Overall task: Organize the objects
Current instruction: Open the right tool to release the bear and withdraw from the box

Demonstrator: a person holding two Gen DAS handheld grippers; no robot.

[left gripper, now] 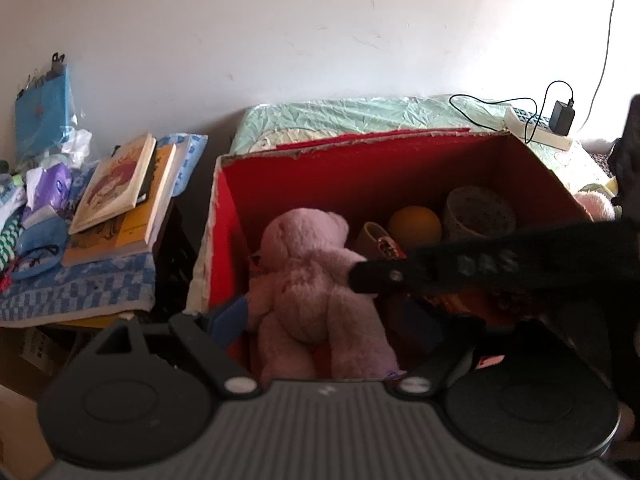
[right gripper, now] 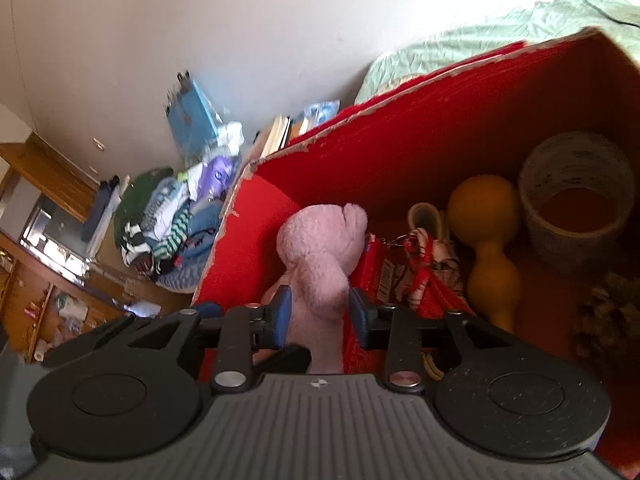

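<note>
Here the right gripper (right gripper: 318, 312) has its fingers pinched on the pink plush bear (right gripper: 320, 252) inside the red box (right gripper: 400, 152). The left gripper (left gripper: 320, 320) hovers over it with fingers spread; they hold nothing.

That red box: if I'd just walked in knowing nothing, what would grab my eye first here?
Probably the pink plush bear lying inside the red box, its limb between the right gripper's blue fingers. Deeper in the box sit a yellow gourd-shaped toy and a tape roll. Left of the box, books are stacked on a blue checked cloth.
</note>
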